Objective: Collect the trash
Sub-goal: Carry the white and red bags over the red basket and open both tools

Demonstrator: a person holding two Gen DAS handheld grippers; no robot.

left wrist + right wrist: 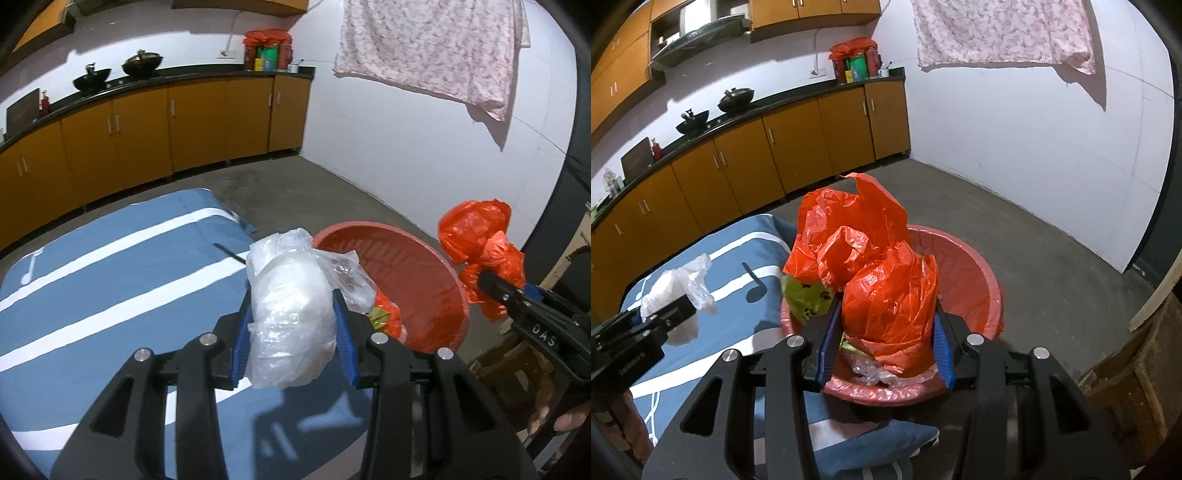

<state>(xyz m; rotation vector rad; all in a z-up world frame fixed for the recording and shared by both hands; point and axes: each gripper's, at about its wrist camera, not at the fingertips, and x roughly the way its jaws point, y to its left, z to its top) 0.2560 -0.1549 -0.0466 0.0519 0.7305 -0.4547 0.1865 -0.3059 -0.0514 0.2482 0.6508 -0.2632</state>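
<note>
My left gripper (293, 332) is shut on a crumpled clear plastic bag (291, 314), held over the blue bedding just left of a red basin (424, 266). The same bag (674, 291) shows at the left of the right wrist view, in the left gripper (653, 321). My right gripper (886, 332) is shut on a crumpled orange plastic bag (886, 295), held above the red basin (982, 291). From the left wrist view that orange bag (476, 243) hangs at the basin's right rim, in the right gripper (491, 284). The basin holds orange plastic, a green wrapper (805, 299) and clear film.
Blue bedding with white stripes (110, 280) lies left of the basin on a grey concrete floor (1052, 258). Orange kitchen cabinets (147, 129) line the back wall. A floral cloth (424, 48) hangs on the white wall. A wooden stool (1126, 387) stands at the right.
</note>
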